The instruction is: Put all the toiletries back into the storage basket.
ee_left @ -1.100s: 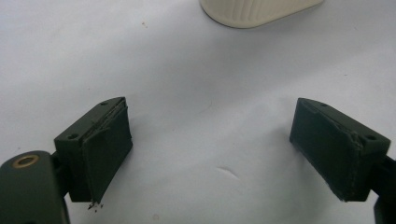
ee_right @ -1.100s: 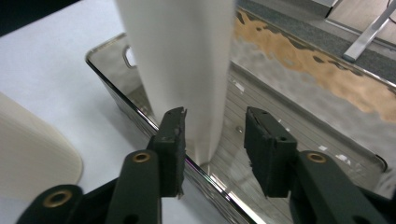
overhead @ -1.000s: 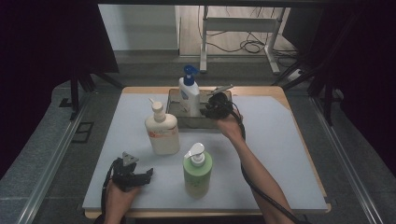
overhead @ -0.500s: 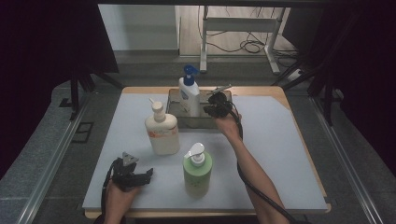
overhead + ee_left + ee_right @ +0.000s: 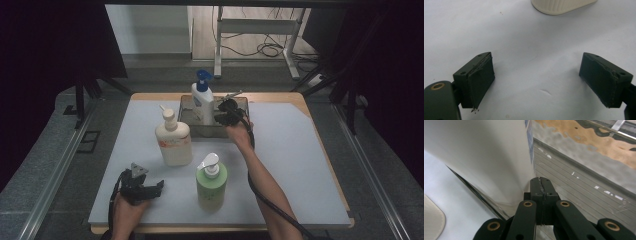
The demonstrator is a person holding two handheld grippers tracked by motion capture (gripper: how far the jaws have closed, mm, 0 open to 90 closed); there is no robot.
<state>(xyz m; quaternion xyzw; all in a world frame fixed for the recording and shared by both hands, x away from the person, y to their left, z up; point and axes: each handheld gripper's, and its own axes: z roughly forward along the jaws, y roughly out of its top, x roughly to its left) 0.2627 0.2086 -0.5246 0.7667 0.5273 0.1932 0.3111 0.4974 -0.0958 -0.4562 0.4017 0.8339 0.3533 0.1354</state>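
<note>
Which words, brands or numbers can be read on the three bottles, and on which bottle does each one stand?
None can be read.
White spray bottle: blue label, print too small.
Cream pump bottle: orange label patch, blurred.
Green pump bottle: no legible print.

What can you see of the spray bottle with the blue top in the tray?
The spray bottle is white plastic with a blue trigger head and a label with blue print. It stands upright in the left half of the clear tray at the table's far edge. The right gripper, jaws shut with nothing between them, sits beside its right flank inside the tray; whether it touches the bottle cannot be told. The right gripper view shows the smooth white wall close up.
</note>
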